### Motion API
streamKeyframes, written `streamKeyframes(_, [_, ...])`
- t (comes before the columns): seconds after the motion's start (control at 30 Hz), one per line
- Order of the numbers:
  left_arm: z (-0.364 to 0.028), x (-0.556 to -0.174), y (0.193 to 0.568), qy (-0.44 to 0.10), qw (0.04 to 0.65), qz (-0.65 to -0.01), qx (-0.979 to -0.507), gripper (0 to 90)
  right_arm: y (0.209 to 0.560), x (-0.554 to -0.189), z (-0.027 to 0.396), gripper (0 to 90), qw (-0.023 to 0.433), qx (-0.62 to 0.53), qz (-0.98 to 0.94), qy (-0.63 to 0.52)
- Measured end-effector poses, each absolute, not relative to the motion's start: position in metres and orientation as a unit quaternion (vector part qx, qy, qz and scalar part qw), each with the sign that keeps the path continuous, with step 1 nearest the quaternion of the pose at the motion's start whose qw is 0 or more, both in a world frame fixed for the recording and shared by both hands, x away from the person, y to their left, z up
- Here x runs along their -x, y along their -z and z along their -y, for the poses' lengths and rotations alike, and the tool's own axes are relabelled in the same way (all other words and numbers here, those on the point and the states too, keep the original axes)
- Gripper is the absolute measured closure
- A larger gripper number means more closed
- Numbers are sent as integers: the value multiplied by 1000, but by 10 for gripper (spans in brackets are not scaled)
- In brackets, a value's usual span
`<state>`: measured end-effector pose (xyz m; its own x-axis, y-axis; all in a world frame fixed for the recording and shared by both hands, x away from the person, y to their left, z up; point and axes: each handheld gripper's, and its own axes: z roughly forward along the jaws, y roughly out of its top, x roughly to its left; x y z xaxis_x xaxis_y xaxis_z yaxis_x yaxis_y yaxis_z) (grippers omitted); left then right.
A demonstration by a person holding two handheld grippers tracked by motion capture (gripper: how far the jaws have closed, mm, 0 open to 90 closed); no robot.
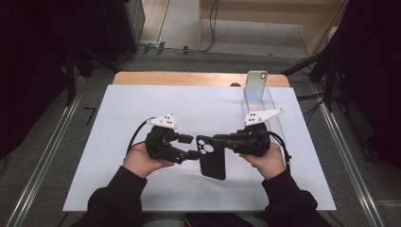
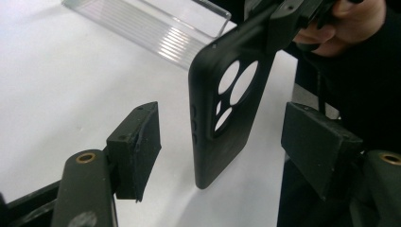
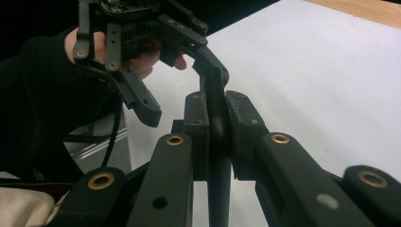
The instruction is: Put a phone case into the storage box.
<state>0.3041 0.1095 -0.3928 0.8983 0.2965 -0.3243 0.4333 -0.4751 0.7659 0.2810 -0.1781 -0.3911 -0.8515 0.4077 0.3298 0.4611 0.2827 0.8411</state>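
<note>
Overhead light brightens the white table sheet (image 1: 142,118) amid dim, dark surroundings; soft shadows, glare on clear plastic, blurred foreground jaws.

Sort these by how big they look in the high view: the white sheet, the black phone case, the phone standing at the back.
1. white sheet, far the largest.
2. black phone case.
3. phone, slightly smaller, but it stands farther from the camera, so these two may really be alike.

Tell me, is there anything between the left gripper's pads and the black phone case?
Nothing visible. The black phone case, clamped by the right gripper, hangs between the open pads of the left gripper, with clear gaps on both sides.
</note>
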Motion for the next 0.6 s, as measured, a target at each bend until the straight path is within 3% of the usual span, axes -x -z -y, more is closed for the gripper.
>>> streamKeyframes(0.4, [-103,-302,390,86,474,-195,-854,330,392,-278,169,778,54,240,808,536])
streamKeyframes(0.5, [-101,-300,391,77,466,-194,-860,380,392,-277,167,778,65,235,807,538])
streamKeyframes(0.6, [-100,-298,390,84,465,-188,-861,488,391,-277,166,778,62,229,808,539])
